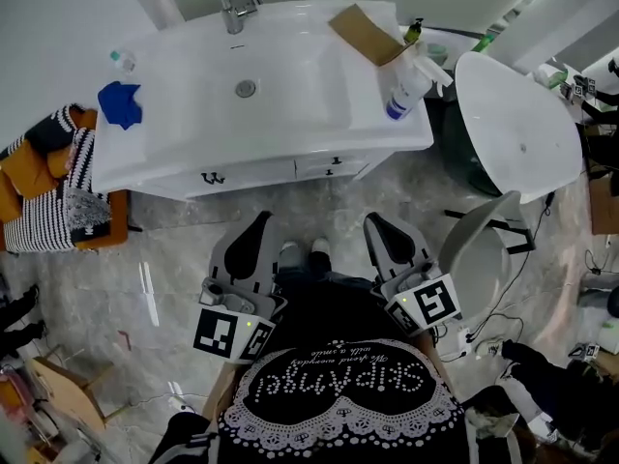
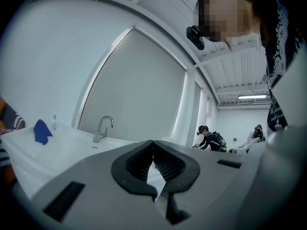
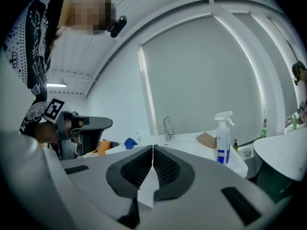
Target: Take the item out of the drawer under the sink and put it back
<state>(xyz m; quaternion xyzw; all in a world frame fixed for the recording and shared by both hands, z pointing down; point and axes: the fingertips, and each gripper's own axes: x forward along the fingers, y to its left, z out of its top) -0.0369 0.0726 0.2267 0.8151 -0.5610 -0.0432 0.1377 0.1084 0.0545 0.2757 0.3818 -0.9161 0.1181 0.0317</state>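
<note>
The item cannot be seen: the two white drawer fronts [image 1: 242, 175] under the basin are both shut, each with a small dark handle, so whatever they hold is hidden behind them. They sit in a white vanity topped by a wide white rectangular sink [image 1: 290, 95] with a round drain in the middle and a chrome faucet [image 1: 235, 3] at the back edge.

On the sink's top lie a crumpled blue cloth [image 1: 121, 102] at the left, with a small clear bottle [image 1: 121, 60] near it, and at the right a flat piece of brown cardboard [image 1: 366, 35] beside a white spray bottle with a blue label [image 1: 404, 90].

In front of the vanity, over the grey marbled floor [image 1: 174, 259], the person holds both tools level and pointed toward the drawers, well apart from them. The left gripper [image 1: 261, 222] has its dark ribbed jaws pressed together with nothing between them. The right gripper [image 1: 375, 224] is the same, jaws closed and empty (each carries its marker cube near the person's chest). The person's shoes [image 1: 305, 252] show between the two.

To the left stands an orange seat with black-and-white striped fabric [image 1: 58, 196]; to the right, a large white oval tub [image 1: 517, 124].
</note>
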